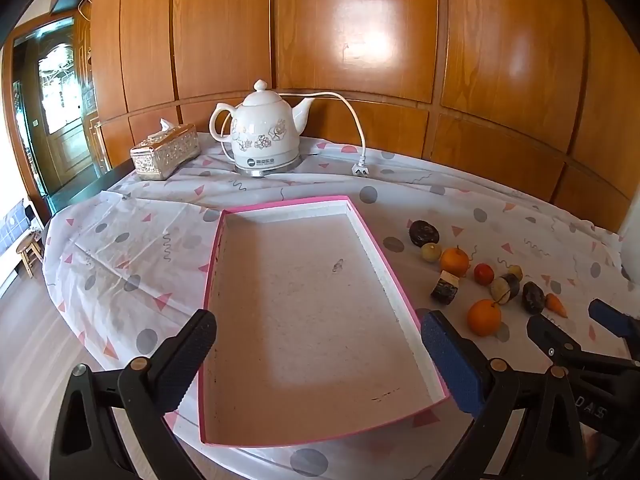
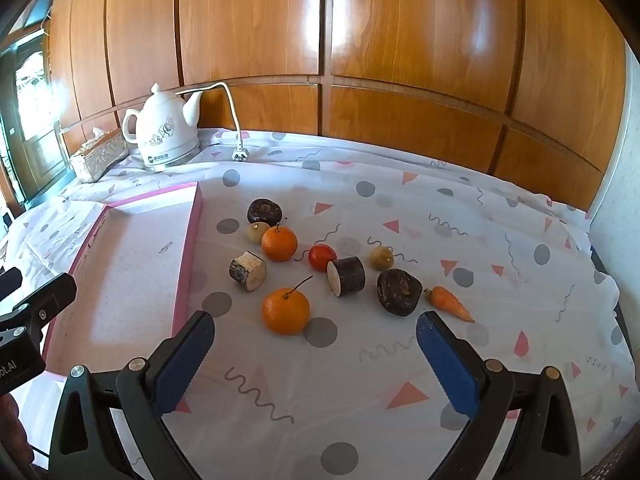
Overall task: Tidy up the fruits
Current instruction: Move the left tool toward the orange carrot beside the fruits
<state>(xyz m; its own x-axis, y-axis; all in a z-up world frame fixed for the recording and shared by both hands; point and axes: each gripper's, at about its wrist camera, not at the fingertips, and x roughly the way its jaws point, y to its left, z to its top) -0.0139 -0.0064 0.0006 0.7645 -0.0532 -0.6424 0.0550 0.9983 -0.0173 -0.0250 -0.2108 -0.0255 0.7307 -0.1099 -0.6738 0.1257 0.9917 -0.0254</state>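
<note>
Left wrist view: left claw (image 1: pixel 318 344) spread wide, nothing between the pads, hanging over the near end of a shallow pink-rimmed tray (image 1: pixel 400 280) with a bare pale floor. Tray lying on a desk (image 1: pixel 120 248) under a white cloth printed with grey dots and pink triangles. Fruits scattered on the cloth to the right of the tray, none inside it: a near orange (image 1: pixel 484 317), a far orange (image 1: pixel 455 261), a dark round piece (image 1: pixel 424 233), a small red fruit (image 1: pixel 484 273), a small carrot (image 1: pixel 557 305). Behind the tray, a white kettle (image 1: pixel 262 132) on its base, cord and plug lying loose on the cloth, and a patterned tissue box (image 1: pixel 165 156) to its left. At the right edge, part of the right claw (image 1: pixel 576 320), also parted.

Right wrist view: right claw (image 2: pixel 316 340) wide apart and empty, above the cloth just short of the near orange (image 2: pixel 285 311). Beyond it, a cut log-like chunk (image 2: pixel 248 271), a second dark-skinned chunk (image 2: pixel 346 276), the far orange (image 2: pixel 279 243), the red fruit (image 2: pixel 322 257), two small yellowish fruits, a dark lump (image 2: pixel 399 292) just beside the carrot (image 2: pixel 450 303). Tray (image 2: pixel 188 248) to the left, apart from the fruits. Wood-panelled wall behind.
</note>
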